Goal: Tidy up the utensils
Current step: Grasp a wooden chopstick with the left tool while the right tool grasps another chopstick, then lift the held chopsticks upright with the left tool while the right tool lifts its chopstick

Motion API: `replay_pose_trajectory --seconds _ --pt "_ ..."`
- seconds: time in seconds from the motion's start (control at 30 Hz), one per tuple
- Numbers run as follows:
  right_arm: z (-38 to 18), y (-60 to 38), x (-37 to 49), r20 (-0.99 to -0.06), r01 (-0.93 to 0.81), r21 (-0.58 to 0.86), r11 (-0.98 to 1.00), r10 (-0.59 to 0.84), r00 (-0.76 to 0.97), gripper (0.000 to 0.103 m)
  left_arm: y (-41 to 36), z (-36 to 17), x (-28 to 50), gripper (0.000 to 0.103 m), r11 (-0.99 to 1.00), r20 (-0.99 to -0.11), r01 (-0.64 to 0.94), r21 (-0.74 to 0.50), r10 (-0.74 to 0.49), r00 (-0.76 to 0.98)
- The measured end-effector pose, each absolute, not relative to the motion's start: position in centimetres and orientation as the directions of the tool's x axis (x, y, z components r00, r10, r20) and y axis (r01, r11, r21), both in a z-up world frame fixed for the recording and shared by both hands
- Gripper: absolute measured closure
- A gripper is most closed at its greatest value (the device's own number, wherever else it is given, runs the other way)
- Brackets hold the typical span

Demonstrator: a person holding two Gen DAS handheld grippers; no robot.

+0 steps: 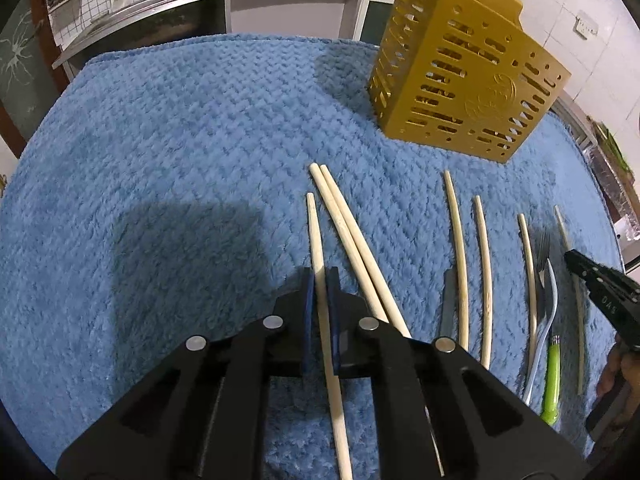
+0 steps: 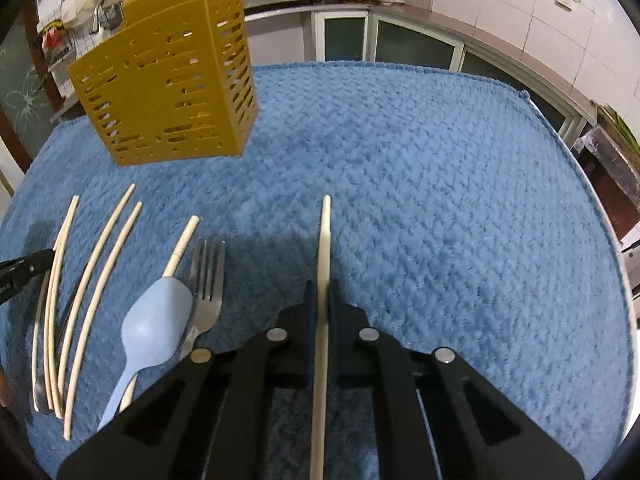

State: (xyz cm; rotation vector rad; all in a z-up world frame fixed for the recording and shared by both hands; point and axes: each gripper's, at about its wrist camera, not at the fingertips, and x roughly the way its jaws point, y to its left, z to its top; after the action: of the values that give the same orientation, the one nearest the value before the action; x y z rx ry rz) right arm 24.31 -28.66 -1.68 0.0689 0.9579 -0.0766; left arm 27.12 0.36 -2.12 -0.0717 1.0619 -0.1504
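left tool (image 1: 320,280): clamped on a pale chopstick (image 1: 316,232) lying on the blue towel (image 1: 160,160) | right tool (image 2: 322,292): clamped on another chopstick (image 2: 325,232) | between: loose chopsticks (image 1: 460,248), blue spoon (image 2: 156,320), fork (image 2: 206,280), green-handled utensil (image 1: 552,376) on the towel-covered desk | far: yellow slotted holder (image 1: 460,80) standing upright

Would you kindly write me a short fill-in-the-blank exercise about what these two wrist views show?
1. Each hand-held gripper, left and right, is shut on a ____.
2. The slotted holder is ____ in colour.
3. The spoon lies beside a metal ____.
4. The cloth under everything is ____.

Missing words: chopstick; yellow; fork; blue
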Motion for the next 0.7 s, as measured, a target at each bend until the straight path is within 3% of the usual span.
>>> replay_pose_trajectory --seconds 0.43,0.7 --pt "-2.1 -28.4 23.6 -0.763 0.144 0.034 0.989 -0.067 0.643 0.096 -0.9 -2.7 25.9 0.096 0.991 -0.822 0.13 -0.013 -0.085 0.563" --pt "-2.1 -27.3 23.5 -0.764 0.13 -0.046 0.99 -0.119 0.634 0.096 -0.3 -2.8 25.7 0.096 0.992 -0.812 0.113 -0.052 -0.107 0.573"
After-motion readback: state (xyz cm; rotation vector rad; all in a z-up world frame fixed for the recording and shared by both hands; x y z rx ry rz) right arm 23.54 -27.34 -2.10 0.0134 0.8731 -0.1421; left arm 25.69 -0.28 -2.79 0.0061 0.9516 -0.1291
